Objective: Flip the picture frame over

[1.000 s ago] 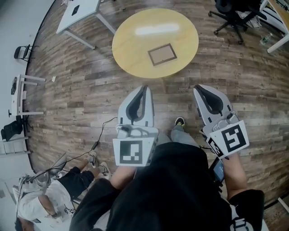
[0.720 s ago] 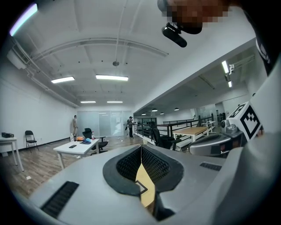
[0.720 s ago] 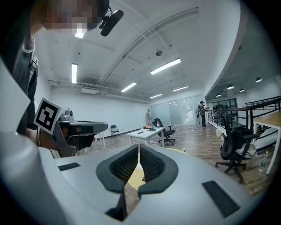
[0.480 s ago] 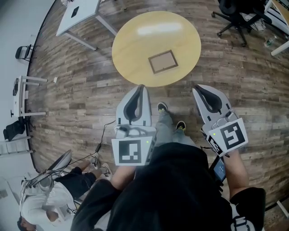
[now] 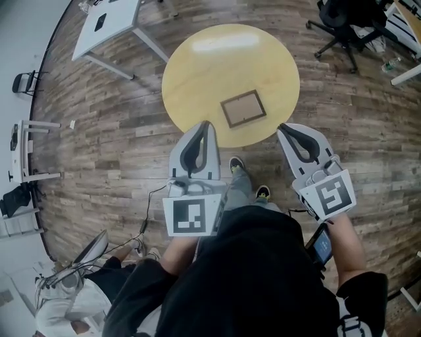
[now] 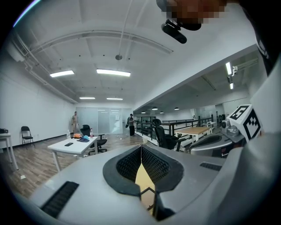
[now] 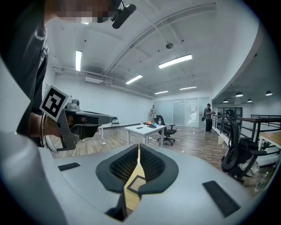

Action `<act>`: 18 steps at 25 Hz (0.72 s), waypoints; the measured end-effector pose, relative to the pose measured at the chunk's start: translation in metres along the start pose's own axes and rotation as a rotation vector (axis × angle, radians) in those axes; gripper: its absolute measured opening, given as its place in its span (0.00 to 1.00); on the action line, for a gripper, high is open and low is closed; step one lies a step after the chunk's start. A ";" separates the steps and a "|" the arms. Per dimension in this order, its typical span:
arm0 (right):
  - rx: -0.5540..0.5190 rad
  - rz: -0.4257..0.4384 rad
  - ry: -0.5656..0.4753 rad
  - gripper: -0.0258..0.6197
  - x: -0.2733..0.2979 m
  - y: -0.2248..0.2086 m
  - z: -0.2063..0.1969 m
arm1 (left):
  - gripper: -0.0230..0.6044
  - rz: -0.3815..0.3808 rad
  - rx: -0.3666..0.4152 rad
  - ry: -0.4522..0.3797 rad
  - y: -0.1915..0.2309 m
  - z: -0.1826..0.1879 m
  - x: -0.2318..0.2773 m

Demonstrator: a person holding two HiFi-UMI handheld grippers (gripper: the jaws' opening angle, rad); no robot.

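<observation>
A picture frame with a dark rim lies flat on the round yellow table, near its front edge. My left gripper is shut and holds nothing, its tips at the table's front edge, left of the frame. My right gripper is also shut and holds nothing, just off the table's front right edge. In the left gripper view the left gripper shows a corner of the frame through the slit below its tips. In the right gripper view the frame lies ahead of the right gripper.
A white desk stands at the back left and a black office chair at the back right. A person sits on the wooden floor at the lower left, beside cables. Two people stand far off by the glass wall.
Both grippers have moved forward to the table, still shut. The table and frame now sit closer in the head view, with the left tips reaching the table's front edge.
</observation>
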State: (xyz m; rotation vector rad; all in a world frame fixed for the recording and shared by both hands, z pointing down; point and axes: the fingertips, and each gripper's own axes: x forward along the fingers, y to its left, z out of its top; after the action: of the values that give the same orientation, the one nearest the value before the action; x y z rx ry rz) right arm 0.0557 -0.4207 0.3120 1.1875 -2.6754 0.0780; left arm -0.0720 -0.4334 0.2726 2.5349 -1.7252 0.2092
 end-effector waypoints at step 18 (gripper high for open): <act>-0.444 0.433 0.729 0.27 0.182 0.074 -0.231 | 0.07 0.007 -0.101 0.059 0.117 -0.051 0.079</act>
State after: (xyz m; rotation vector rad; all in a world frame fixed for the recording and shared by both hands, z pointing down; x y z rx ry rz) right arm -0.0773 -0.4722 0.5791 0.3311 -2.0822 -0.0170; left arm -0.1563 -0.5421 0.3323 2.4273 -1.6789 0.1897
